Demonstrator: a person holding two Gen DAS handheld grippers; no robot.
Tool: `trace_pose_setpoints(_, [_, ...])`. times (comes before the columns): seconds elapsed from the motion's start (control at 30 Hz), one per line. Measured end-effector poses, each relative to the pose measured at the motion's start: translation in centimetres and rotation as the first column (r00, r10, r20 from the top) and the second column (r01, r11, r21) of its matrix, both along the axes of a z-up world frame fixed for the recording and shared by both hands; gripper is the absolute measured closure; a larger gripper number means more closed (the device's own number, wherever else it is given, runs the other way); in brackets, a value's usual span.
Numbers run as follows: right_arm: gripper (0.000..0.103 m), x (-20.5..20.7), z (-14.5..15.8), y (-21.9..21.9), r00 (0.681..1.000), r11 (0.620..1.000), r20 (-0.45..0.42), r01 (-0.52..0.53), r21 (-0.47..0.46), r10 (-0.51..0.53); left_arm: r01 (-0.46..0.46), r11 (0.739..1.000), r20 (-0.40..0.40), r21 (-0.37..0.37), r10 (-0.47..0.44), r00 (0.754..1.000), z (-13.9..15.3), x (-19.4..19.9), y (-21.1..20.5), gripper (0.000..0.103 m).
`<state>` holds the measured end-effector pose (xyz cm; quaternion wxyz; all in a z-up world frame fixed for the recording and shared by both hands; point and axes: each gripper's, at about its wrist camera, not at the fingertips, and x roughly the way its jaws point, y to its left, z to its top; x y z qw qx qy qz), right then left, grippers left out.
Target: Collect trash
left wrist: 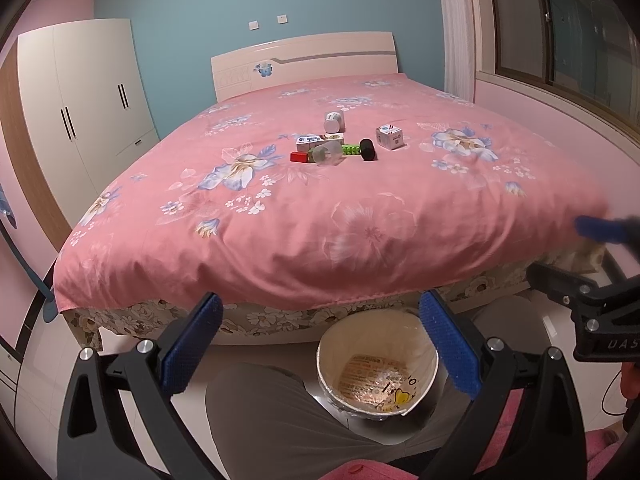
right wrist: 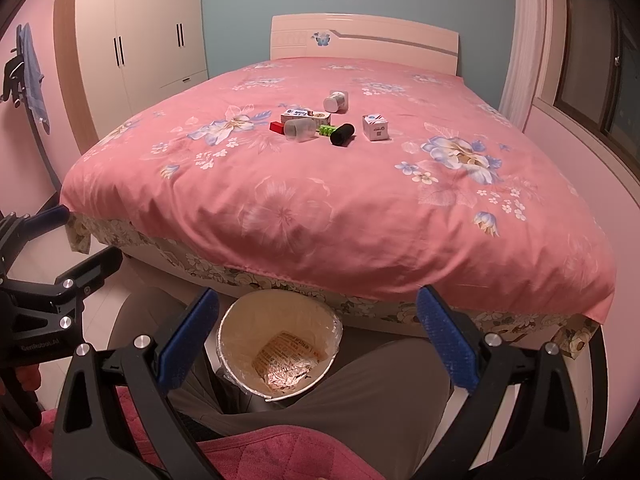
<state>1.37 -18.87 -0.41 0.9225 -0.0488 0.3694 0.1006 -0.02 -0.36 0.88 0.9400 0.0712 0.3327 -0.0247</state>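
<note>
Several small items lie in a cluster in the middle of the pink floral bed (left wrist: 360, 232) (right wrist: 360, 216): a clear plastic cup (left wrist: 326, 155) (right wrist: 300, 129) on its side, a black cylinder (left wrist: 368, 149) (right wrist: 342, 135), a white cube box (left wrist: 389, 137) (right wrist: 376, 126), a white jar (left wrist: 333, 121) (right wrist: 336, 101), a flat printed carton (left wrist: 314, 142) (right wrist: 306, 116), a red block (left wrist: 299, 157) (right wrist: 276, 126) and a green brick (left wrist: 351, 149) (right wrist: 326, 130). A lined trash bin (left wrist: 340, 332) (right wrist: 236, 328) stands on the floor at the bed's foot, with a wrapper inside. My left gripper (left wrist: 320, 340) and right gripper (right wrist: 318, 336) are open and empty, above the bin, well short of the items.
A white wardrobe (left wrist: 80, 100) (right wrist: 136, 32) stands left of the bed. The headboard (left wrist: 304, 60) (right wrist: 360, 36) is against the blue wall, a window ledge (left wrist: 560, 92) to the right. The person's grey-trousered knees (left wrist: 260, 412) (right wrist: 380, 384) flank the bin. Clothes (right wrist: 24, 72) hang at far left.
</note>
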Motion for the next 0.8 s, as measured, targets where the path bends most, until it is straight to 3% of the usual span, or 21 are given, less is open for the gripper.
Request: trace_pose_setpoints(0.8, [0.007,-0.26,-0.22,0.09,1.000,1.000,-0.002,0.001,0.004,-0.001,-0.003,1.000,-0.003,0.003,0.003,1.000,-0.23,-0.05,-0.18,0.003])
